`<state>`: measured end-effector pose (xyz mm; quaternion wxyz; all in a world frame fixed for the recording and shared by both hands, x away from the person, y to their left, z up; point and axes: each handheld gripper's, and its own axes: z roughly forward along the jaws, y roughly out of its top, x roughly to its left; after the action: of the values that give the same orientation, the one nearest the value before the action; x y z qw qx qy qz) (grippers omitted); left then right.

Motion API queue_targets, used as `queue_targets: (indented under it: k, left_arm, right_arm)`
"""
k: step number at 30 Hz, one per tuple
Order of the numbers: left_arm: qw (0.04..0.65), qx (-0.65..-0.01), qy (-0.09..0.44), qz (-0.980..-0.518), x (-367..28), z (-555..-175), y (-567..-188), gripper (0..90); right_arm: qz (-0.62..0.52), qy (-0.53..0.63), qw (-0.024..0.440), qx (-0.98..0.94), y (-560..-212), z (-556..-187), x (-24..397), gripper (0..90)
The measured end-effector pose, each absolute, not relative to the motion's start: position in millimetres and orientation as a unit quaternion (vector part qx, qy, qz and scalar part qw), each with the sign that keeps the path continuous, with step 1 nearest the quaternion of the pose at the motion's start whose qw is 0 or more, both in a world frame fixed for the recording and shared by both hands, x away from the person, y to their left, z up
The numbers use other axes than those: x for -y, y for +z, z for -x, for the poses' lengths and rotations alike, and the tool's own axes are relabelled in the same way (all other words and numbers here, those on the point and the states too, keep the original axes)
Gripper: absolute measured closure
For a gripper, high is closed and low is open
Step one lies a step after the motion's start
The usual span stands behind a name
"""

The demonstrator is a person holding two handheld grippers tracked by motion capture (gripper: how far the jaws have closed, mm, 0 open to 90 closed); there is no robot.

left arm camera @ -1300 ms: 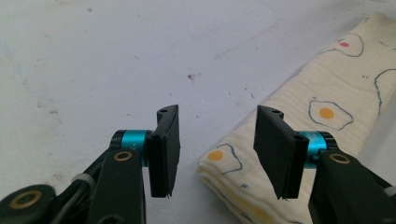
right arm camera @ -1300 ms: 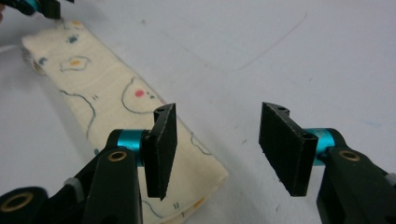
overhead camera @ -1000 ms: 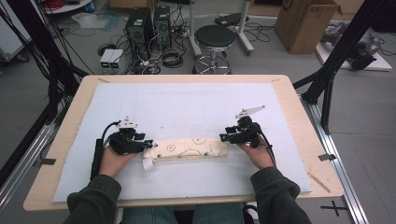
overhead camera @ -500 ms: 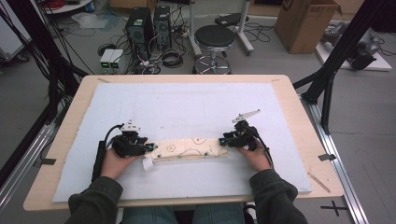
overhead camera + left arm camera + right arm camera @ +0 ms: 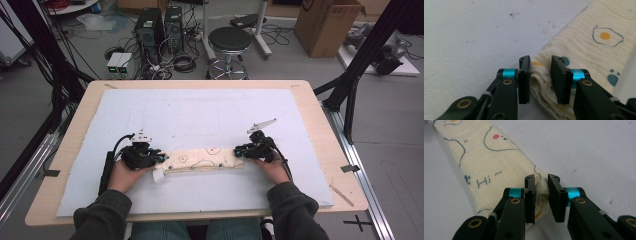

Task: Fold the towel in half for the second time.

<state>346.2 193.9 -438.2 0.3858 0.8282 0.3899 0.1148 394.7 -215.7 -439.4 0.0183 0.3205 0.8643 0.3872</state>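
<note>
Cloth: the folded cream cloth [image 5: 202, 161] lies as a long strip near the bench's [image 5: 320, 120] near edge, running along it, so each of your hands reaches one end.
Left tool: your left tool [image 5: 540, 75] has just been closing; its jaws pinch bunched folds at the strip's left end, gathering every layer.
Right tool: your right tool [image 5: 541, 192] has just been closing too, squeezing the right end's corner between its jaws.
Purpose: gripping both ends likely lets you lift or fold the strip evenly.
Mat: the pale mat [image 5: 200, 110] stretches bare toward the far edge.

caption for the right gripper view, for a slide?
Right gripper pinching the bunched end of a folded cream printed cloth.
</note>
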Motion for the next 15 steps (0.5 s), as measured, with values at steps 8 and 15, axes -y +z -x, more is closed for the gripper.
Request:
queue_targets:
  k: [8, 15]
  left_arm:
    - [0.386, -0.38, 0.121, -0.832, -192.4, -344.6, -436.8, 80.2]
    - [0.393, -0.38, 0.124, -0.828, -194.3, -345.3, -432.8, 81.6]
  right_arm:
    - [-0.32, 0.39, 0.009, -0.863, -439.1, -394.7, 216.5, 78.3]
    - [-0.314, 0.393, 0.012, -0.864, -435.2, -392.5, 218.1, 78.8]
